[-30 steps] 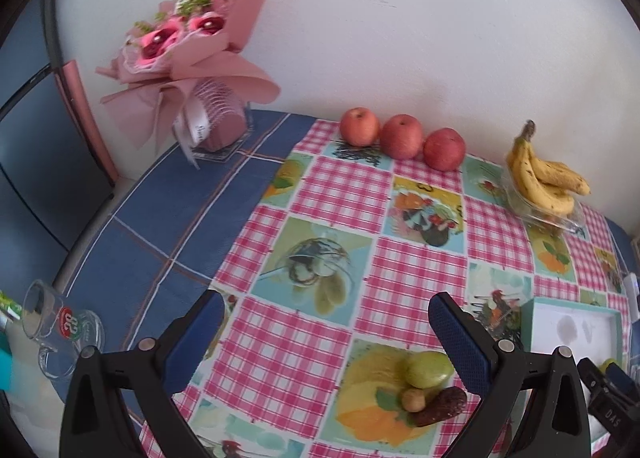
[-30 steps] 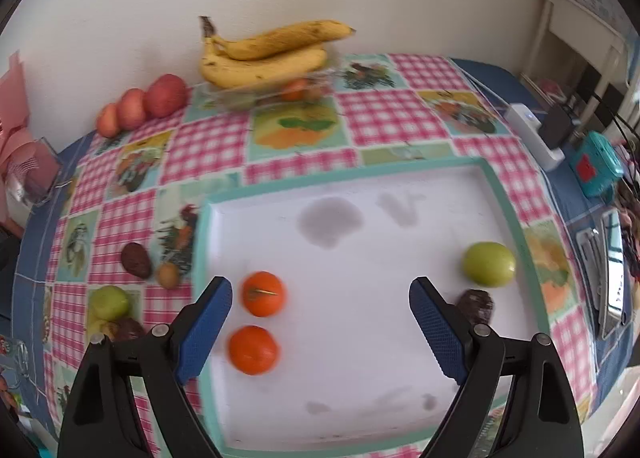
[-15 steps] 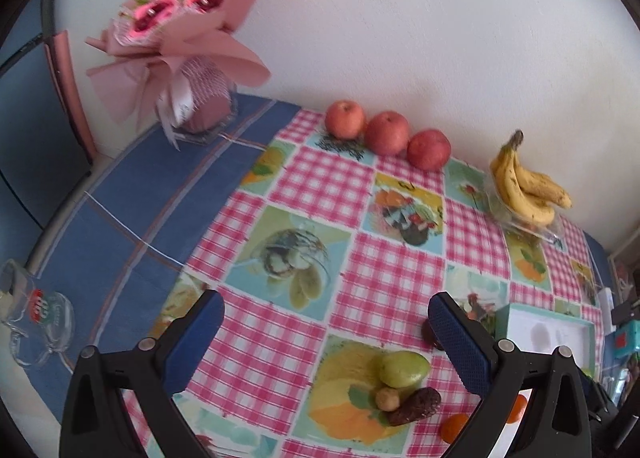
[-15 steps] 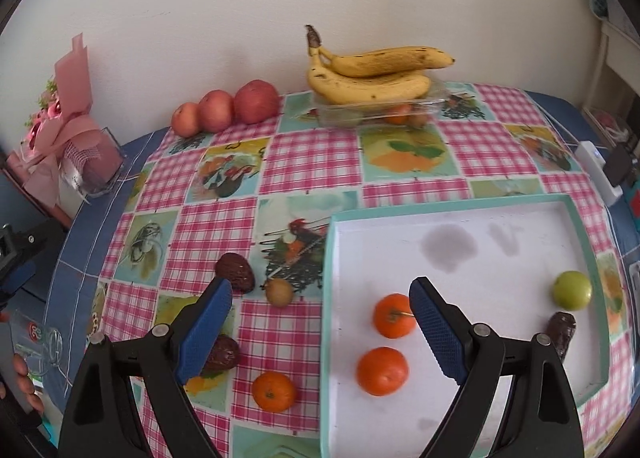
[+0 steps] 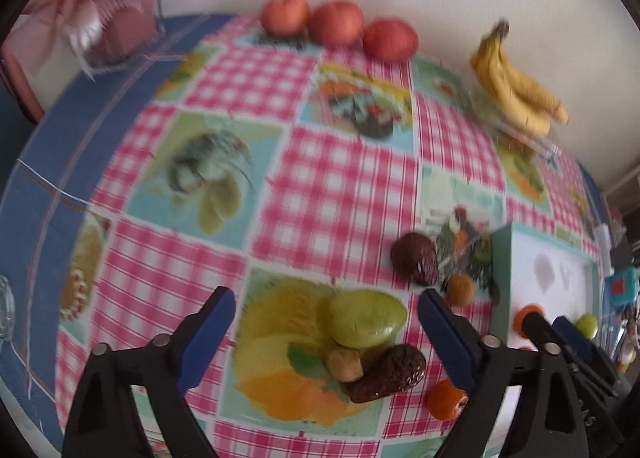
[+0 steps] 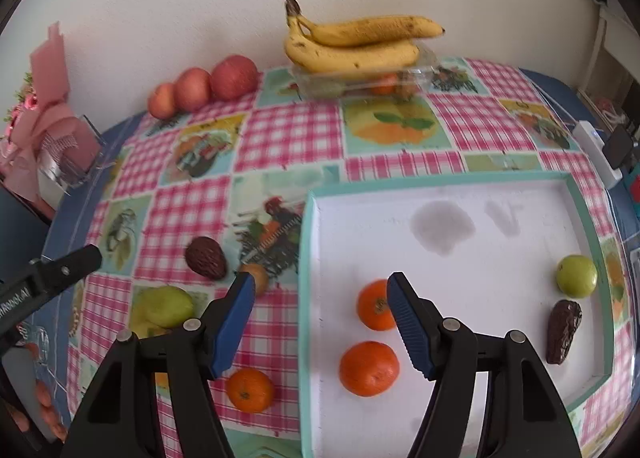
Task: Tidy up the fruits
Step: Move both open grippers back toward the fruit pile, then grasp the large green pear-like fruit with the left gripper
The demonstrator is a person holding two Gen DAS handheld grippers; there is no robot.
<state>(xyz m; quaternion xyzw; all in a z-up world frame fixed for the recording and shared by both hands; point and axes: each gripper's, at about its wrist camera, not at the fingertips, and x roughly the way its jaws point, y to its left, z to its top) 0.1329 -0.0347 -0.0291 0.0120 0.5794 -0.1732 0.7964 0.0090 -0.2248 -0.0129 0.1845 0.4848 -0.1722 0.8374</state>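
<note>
1. Checked fruit-print tablecloth (image 5: pixel 328 186) against white wall; teal-rimmed tray (image 6: pixel 440 180) at right, holding two oranges, a green fruit, a date.
2. Left gripper (image 5: pixel 326 312): spread, closing, straddling green fruit (image 5: pixel 364 318) without contact.
3. Right gripper (image 6: pixel 320 304): spread, closing, empty, over tray edge.
4. Advisable: centre pads on green fruit, clear of neighbouring date (image 5: pixel 390 374).

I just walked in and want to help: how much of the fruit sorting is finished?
Done: two oranges, a green fruit and a date lie in the tray.
In hand: nothing; the left gripper is closing around the green fruit on the cloth.
Left: that cluster, one orange on the cloth, a brown fruit.
</note>
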